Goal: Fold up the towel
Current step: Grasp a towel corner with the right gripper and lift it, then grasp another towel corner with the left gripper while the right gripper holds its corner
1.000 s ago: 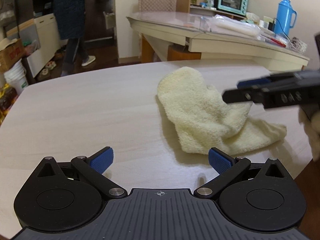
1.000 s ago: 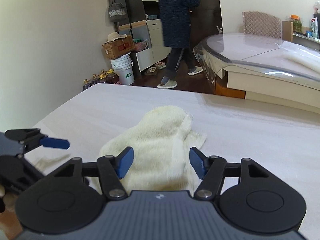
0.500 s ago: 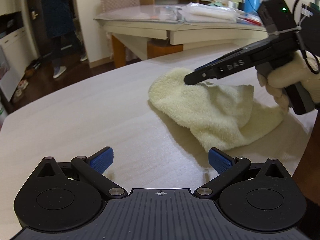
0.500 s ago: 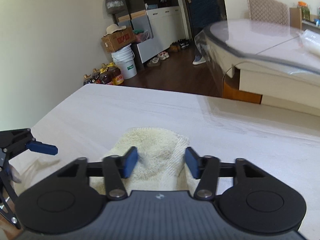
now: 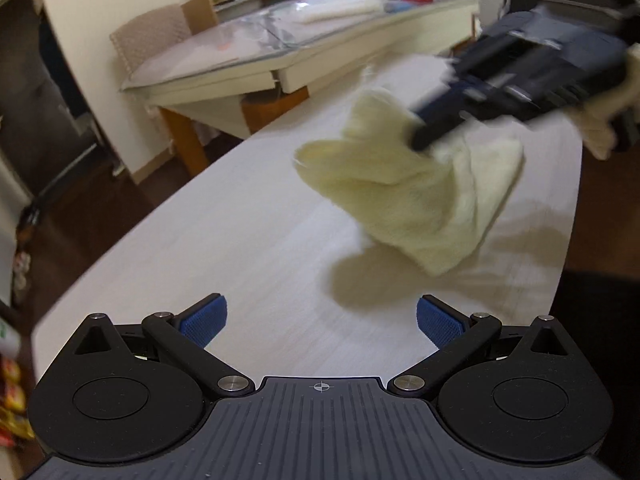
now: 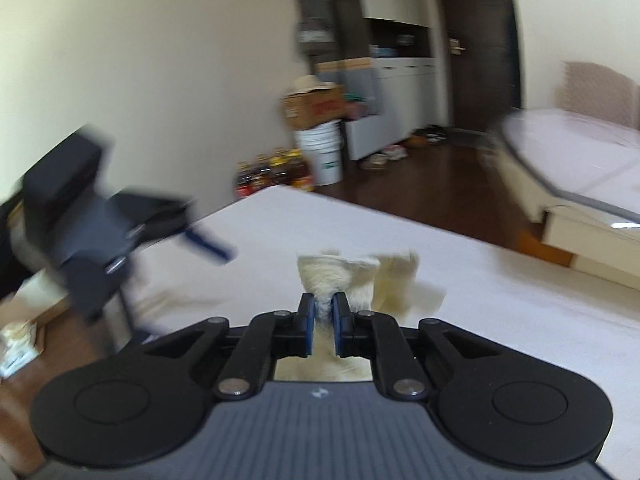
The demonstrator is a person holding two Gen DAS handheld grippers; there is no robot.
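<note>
We're at the pickup step: right gripper (image 6: 323,314) fingers closing on a bunch of the towel (image 5: 404,196), lifting it partly off the counter (image 5: 240,240). Left gripper (image 5: 322,320) is wide open, empty. Next we'd need it grabbing a free corner.

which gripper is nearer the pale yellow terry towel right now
Right. The right gripper is closing its jaws on a bunch of the pale yellow terry towel, lifting it. The left gripper is open and apart from it, over the bare white table.
</note>
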